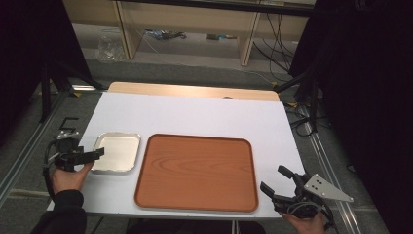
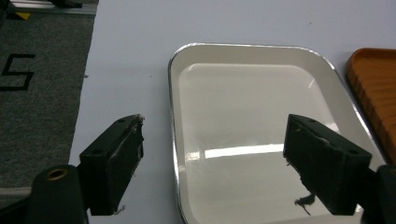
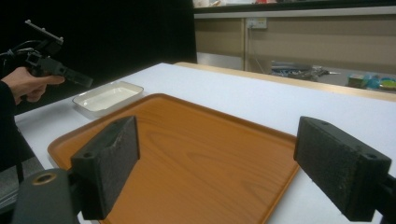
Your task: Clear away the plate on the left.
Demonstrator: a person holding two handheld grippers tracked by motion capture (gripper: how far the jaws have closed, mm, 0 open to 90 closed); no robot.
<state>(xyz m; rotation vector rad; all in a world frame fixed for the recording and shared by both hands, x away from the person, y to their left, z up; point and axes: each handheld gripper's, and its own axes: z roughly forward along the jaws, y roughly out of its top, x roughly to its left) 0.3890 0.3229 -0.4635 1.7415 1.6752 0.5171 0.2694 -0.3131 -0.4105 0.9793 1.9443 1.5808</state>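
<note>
A brown wooden tray [image 1: 197, 171] lies empty in the middle of the white table, and a small white enamel tray [image 1: 117, 151] sits just left of it, also empty. My left gripper [image 1: 92, 156] hovers at the small tray's left edge, open, its jaws straddling that rim [image 2: 173, 154]. My right gripper [image 1: 276, 183] is open near the table's front right corner, off the brown tray's right side. In the right gripper view the brown tray [image 3: 196, 158] spreads between the jaws, with the white tray [image 3: 107, 96] and the left gripper [image 3: 77, 77] beyond.
The white table top [image 1: 204, 114] has a wooden strip along its far edge. Grey carpet [image 2: 32, 93] lies to the left. Shelving legs and cables [image 1: 272, 44] stand on the floor behind, with dark curtains on both sides.
</note>
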